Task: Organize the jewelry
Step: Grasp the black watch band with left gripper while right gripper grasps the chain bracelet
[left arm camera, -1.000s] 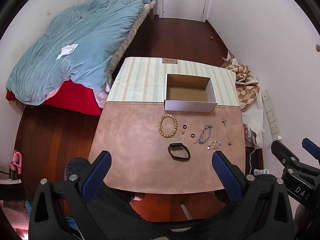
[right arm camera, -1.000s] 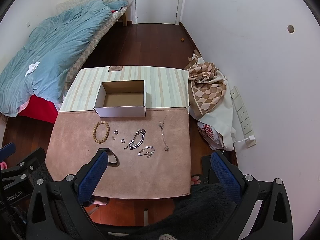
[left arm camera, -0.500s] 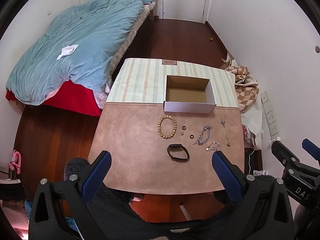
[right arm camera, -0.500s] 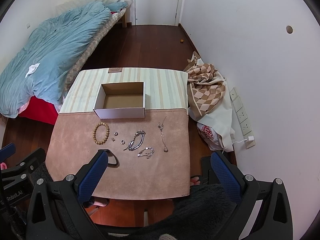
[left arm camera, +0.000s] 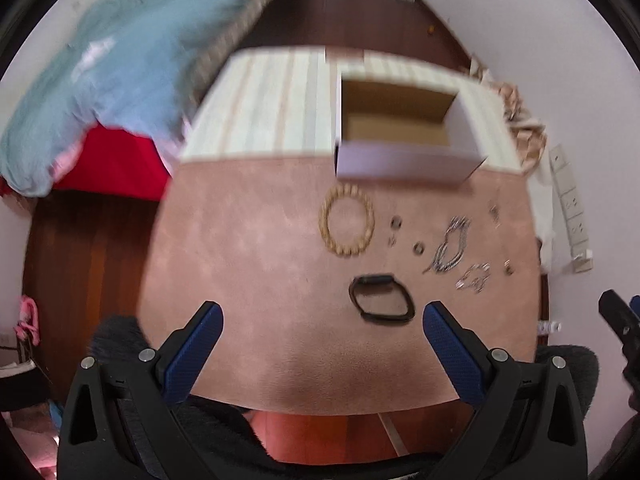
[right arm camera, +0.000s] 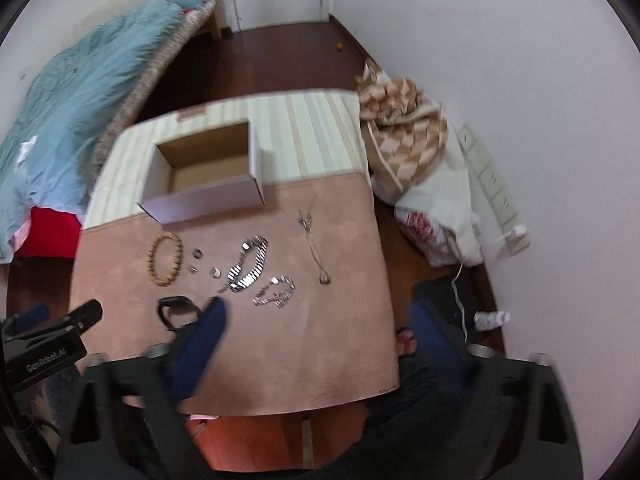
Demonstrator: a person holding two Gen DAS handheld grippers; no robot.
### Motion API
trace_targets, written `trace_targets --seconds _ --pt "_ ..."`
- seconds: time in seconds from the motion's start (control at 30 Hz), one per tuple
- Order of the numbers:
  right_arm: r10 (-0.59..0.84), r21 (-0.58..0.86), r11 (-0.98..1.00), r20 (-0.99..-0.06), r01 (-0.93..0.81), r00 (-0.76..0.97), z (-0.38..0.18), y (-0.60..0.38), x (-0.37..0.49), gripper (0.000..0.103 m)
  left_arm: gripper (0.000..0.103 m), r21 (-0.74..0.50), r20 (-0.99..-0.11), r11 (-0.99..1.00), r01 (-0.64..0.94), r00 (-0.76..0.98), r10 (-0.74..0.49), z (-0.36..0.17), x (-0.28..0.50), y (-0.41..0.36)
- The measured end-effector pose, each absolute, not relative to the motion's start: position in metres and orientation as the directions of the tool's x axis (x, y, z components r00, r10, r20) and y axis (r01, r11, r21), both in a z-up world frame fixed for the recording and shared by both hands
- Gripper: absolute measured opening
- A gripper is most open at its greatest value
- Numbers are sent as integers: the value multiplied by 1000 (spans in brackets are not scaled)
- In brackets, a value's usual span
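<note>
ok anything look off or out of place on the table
Nothing stands out. The cardboard box sits upright and empty, and the beaded bracelet, black band, rings and silver chains lie spread separately on the pink mat, none tangled.

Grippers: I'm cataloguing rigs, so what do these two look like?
Both are black plastic frames with silver screws. The left gripper carries textured blue pads; the right gripper has matching blue pads, blurred here. White lettering, seemingly "GenRobot.AI", marks the left one's body in the right wrist view.
</note>
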State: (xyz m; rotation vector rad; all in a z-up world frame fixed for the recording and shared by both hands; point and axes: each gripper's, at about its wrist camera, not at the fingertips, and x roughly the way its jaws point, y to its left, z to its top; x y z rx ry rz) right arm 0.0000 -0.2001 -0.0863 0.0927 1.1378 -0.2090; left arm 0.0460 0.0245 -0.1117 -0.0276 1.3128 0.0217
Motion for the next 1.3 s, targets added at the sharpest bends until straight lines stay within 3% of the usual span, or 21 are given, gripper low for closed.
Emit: trace_targets --seconds 0.03,0.1,0.23,0.3,0.43,0.47,0.53,0.57,1.0,1.27,1.3 --pt "-115 -32 975 -918 220 379 -100 -203 4 68 102 -15 -975 999 -33 222 -7 -127 49 24" --pt "-105 -21 971 -933 237 344 -125 -209 9 62 92 -33 -984 999 -39 176 -26 -150 52 22" --pt "-105 -26 965 -951 262 292 -165 -216 13 62 89 -73 -994 995 -68 92 -66 -192 58 18" --pt "-96 -21 964 -957 267 272 -178 -215 15 62 74 -105 -993 990 -91 62 -99 -209 60 17" --pt "-75 -3 963 -964 270 256 -195 -217 19 62 58 -145 -989 981 -130 40 -141 -230 64 18" --pt "-67 4 963 -965 269 253 -199 -217 20 62 44 -146 -989 981 -131 48 -141 -232 65 18" --pt "-50 14 966 -970 258 239 -203 -216 23 62 26 -137 -987 985 -105 97 -127 -229 65 14" --pt "-37 24 967 -972 253 234 -206 -215 25 62 8 -142 -986 985 -93 101 -133 -229 65 14" --pt "84 157 956 -956 250 282 -231 -202 93 62 2 3 -970 998 -64 243 19 -209 73 45" --pt "-32 9 990 -957 137 289 -252 -169 139 61 2 19 -967 997 -81 252 39 -210 90 65" --pt "-28 7 993 -957 119 288 -256 -166 140 53 2 22 -967 996 -81 253 42 -210 90 66"
